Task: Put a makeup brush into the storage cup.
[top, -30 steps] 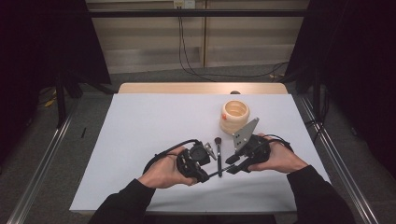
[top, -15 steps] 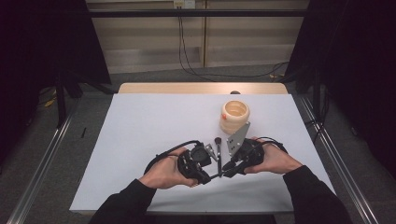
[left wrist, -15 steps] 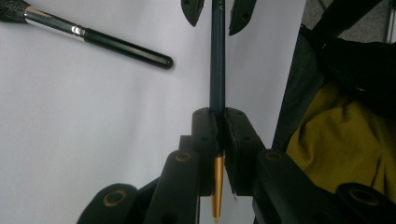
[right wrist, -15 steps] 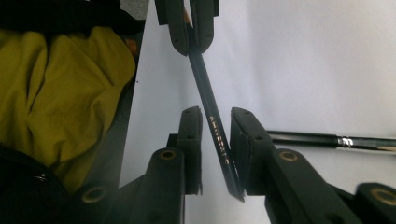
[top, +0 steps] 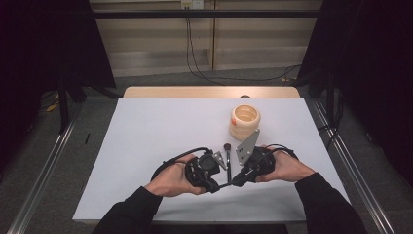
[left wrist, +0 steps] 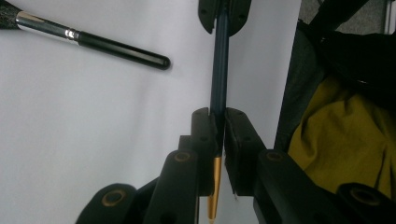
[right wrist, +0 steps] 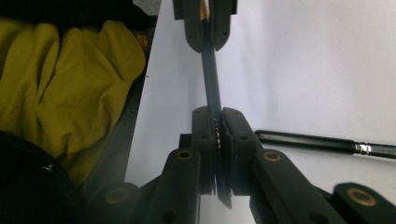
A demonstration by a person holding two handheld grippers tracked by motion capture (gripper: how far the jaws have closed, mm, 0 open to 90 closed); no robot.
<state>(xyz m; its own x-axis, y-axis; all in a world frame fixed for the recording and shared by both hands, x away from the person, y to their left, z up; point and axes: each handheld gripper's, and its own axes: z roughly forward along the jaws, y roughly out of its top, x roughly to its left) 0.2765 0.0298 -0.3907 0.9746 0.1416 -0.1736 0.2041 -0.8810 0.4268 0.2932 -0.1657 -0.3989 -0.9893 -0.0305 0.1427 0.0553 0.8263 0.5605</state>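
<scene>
A thin dark pencil (left wrist: 219, 70) with a gold end spans between my two grippers, just above the white table. My left gripper (left wrist: 218, 116) is shut on its gold end, and in the high view it (top: 217, 186) sits at the front centre. My right gripper (right wrist: 215, 114) has just been closing, and its pads now press on the pencil's (right wrist: 211, 74) other end. From above, that gripper (top: 238, 181) faces the left one. A black-handled makeup brush (top: 225, 152) lies flat on the table just beyond them.
A beige ribbed cup (top: 245, 122) stands upright behind the right hand. The white table sheet (top: 146, 136) stretches to the left and far side. The table's front edge is close under the person's forearms, and a yellow garment (left wrist: 345, 140) hangs below it.
The right gripper's jaws have closed onto the free end of the pencil. The right hand shifted only slightly, and the left hand kept still.
</scene>
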